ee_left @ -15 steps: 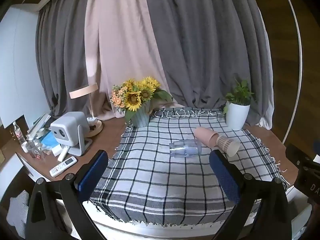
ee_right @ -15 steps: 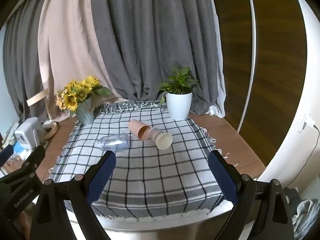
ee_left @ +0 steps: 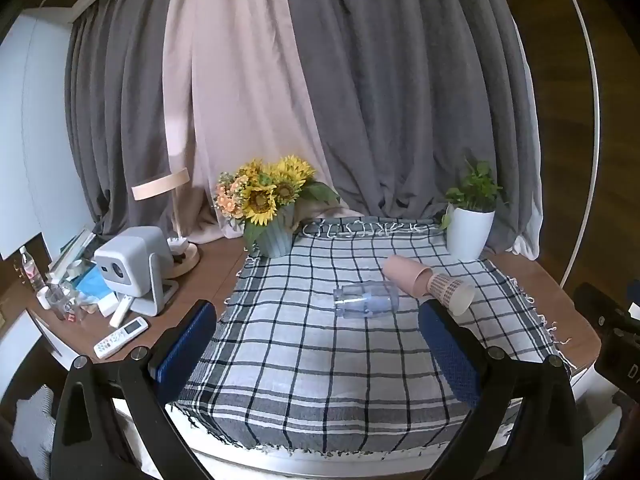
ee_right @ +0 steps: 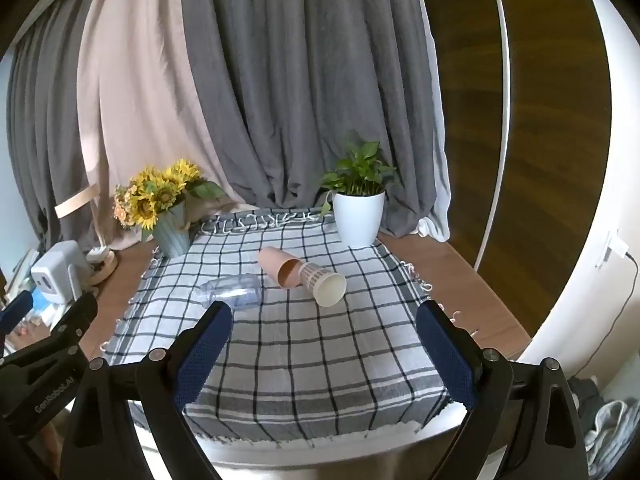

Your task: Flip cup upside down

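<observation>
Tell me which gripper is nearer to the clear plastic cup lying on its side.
Left, though only slightly by these views. The clear plastic cup lies ahead between the open left gripper's fingers. For the right gripper, it lies ahead and leftward, just beyond the left fingertip.

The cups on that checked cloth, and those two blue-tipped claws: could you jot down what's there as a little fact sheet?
clear cup: lying on its side on the checked cloth
pink cup: on its side, right of the clear one
patterned paper cup: on its side, base tucked into the pink cup's mouth
left gripper: open, holding nothing, short of the cups
right gripper: open, holding nothing
at the cloth's far corners: sunflower vase, potted plant
cups flipped: none yet
</observation>
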`<state>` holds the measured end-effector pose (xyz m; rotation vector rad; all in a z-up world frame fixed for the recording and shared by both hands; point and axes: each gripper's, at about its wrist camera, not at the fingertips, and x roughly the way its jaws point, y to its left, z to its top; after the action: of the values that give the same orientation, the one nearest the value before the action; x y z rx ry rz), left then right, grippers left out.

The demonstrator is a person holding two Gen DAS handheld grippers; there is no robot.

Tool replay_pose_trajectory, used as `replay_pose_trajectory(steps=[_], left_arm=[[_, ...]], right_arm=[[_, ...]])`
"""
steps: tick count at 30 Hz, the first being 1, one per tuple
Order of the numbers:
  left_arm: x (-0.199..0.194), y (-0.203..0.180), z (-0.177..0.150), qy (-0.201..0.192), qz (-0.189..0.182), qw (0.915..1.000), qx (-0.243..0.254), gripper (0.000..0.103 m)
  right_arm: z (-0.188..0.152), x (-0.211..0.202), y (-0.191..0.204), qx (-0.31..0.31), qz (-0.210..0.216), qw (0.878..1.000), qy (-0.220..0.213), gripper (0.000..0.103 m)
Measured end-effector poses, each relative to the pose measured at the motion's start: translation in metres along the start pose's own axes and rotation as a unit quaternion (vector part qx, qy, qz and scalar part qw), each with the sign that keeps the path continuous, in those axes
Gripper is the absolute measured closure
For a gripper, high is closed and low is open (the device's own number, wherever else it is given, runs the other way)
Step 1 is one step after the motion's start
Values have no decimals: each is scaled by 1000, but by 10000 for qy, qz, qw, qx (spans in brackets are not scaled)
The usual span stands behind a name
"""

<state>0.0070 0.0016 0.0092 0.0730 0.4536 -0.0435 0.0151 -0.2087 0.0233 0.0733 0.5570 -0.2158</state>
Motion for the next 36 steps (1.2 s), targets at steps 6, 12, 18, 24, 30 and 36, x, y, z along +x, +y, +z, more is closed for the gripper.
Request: replay_pose_trajectory(steps=[6, 12, 18, 24, 30, 36], left_arm=[[2, -2, -3, 3, -45, 10000, 18, 0], [2, -2, 0, -15, -45, 10000, 9, 0], [1, -1, 3, -63, -74, 10000, -8, 0], [-3, -1, 4, -136, -100, 9999, 4, 0], [-4, 0, 3, -143, -101, 9998, -5, 0], [-4, -1, 1, -156, -95, 9998, 9, 0]], right_arm=[[1, -2, -7, 47, 33, 10000, -27, 9], [2, -4, -8, 42, 28, 9999, -89, 9], [0, -9, -6, 73, 45, 9998, -158, 9], [2, -11, -6, 94, 44, 9998, -185, 9], [3, -13, -7, 113, 42, 9997, -219, 9], [3, -13, -5, 115, 41, 9997, -226, 9]])
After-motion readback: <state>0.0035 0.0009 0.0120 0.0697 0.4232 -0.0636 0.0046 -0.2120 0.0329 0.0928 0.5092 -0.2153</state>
